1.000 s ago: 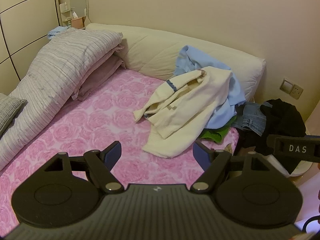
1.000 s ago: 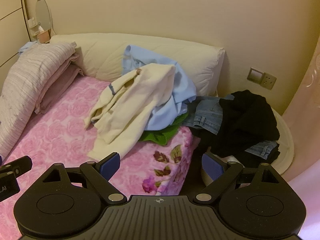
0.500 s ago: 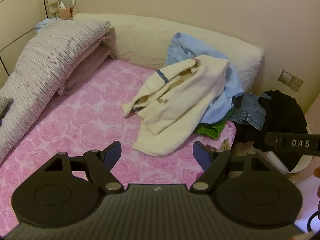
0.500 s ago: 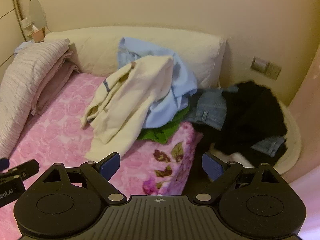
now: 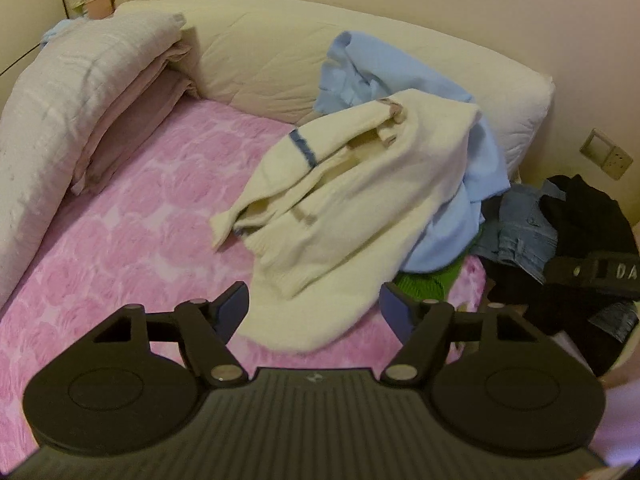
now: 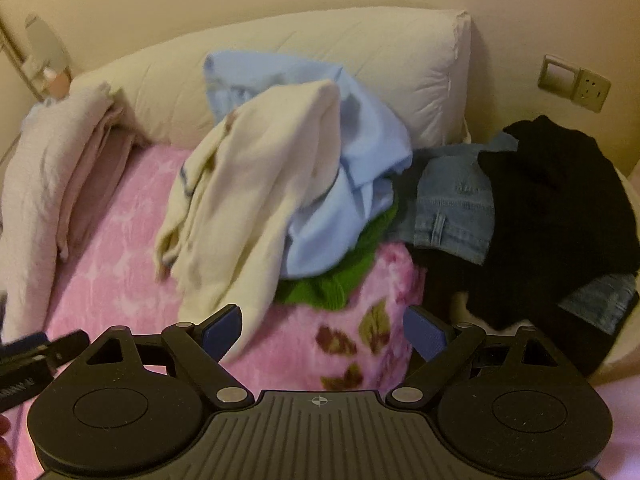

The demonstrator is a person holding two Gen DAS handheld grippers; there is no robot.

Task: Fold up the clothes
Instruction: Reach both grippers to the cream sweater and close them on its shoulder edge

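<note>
You are at the reach-in step: nothing has been picked up yet. The cream sweater (image 5: 360, 216) lies crumpled on top of the heap at the far right of the pink rose bedspread (image 5: 132, 216), draped over a light blue garment (image 5: 472, 184) and a green one (image 6: 332, 280). Your left gripper (image 5: 314, 308) has its jaws wide but beginning to close, with the sweater's near hem showing between them and neither pad touching it. Your right gripper (image 6: 322, 328) stands open and empty, above the bedspread's near right edge, beside the hem's right side. Jeans (image 6: 456, 208) and a black garment (image 6: 560, 200) sit further right, off the bed. Next, I judge, you need each gripper on a separate part of the sweater's hem, so it can be drawn clear of the pile onto the open bedspread at left and spread flat.
</note>
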